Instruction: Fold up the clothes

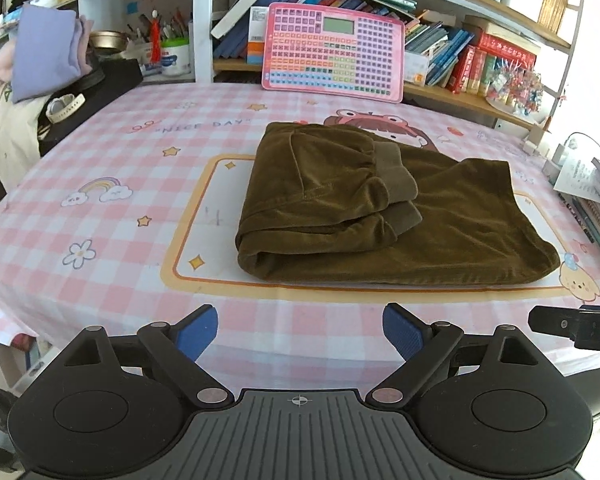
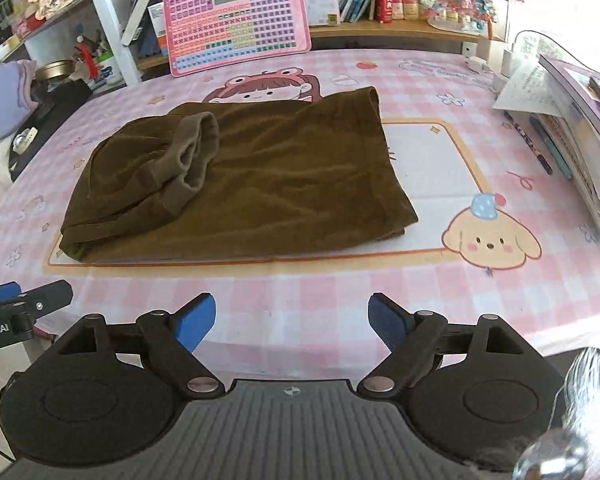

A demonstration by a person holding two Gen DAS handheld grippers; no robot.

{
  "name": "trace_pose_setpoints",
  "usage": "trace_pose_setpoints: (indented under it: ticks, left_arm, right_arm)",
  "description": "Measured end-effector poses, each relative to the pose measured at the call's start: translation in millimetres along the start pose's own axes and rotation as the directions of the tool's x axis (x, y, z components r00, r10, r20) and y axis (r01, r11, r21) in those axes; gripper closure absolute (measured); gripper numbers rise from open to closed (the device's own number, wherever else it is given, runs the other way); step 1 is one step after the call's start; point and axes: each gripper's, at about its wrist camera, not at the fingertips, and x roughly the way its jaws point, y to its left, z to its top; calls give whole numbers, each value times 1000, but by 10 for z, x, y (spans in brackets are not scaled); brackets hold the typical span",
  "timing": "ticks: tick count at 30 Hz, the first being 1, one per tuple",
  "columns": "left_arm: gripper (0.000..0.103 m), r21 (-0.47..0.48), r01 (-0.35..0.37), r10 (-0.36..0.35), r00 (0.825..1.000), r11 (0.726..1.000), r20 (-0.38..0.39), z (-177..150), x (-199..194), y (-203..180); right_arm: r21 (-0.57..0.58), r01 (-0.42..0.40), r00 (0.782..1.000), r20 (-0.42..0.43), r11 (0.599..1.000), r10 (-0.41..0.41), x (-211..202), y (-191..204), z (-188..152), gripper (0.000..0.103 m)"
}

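A brown corduroy garment (image 1: 380, 208) lies folded on the pink checked tablecloth (image 1: 100, 184), its ribbed cuffs (image 1: 396, 184) turned onto its top. It also shows in the right wrist view (image 2: 252, 184), with the cuffs (image 2: 192, 152) on its left half. My left gripper (image 1: 300, 332) is open and empty, above the near table edge, short of the garment. My right gripper (image 2: 292, 324) is open and empty, also near the front edge, apart from the garment. Each gripper's body shows at the edge of the other's view.
A pink keyboard toy (image 1: 332, 52) leans on the bookshelf (image 1: 460, 96) at the back. Stacked books (image 2: 580, 140) lie along the right edge. Folded purple cloth (image 1: 48, 52) and a black box (image 1: 100, 88) sit at the left.
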Motion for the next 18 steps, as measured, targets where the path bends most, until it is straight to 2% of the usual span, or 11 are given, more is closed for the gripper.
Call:
trace_pose_setpoints:
  ticks: [8, 13, 18]
  left_arm:
    - [11, -33, -28, 28, 1000, 999, -1, 55, 66, -42]
    - [11, -68, -85, 85, 996, 994, -9, 102, 145, -187]
    - [11, -103, -152, 150, 988, 983, -24, 162, 219, -511]
  right_arm:
    - [11, -9, 1000, -1, 1000, 9, 67, -95, 75, 20]
    - [-21, -45, 999, 4, 999, 45, 160, -279, 214, 20]
    - [-48, -102, 995, 0, 994, 102, 267, -611, 398, 20]
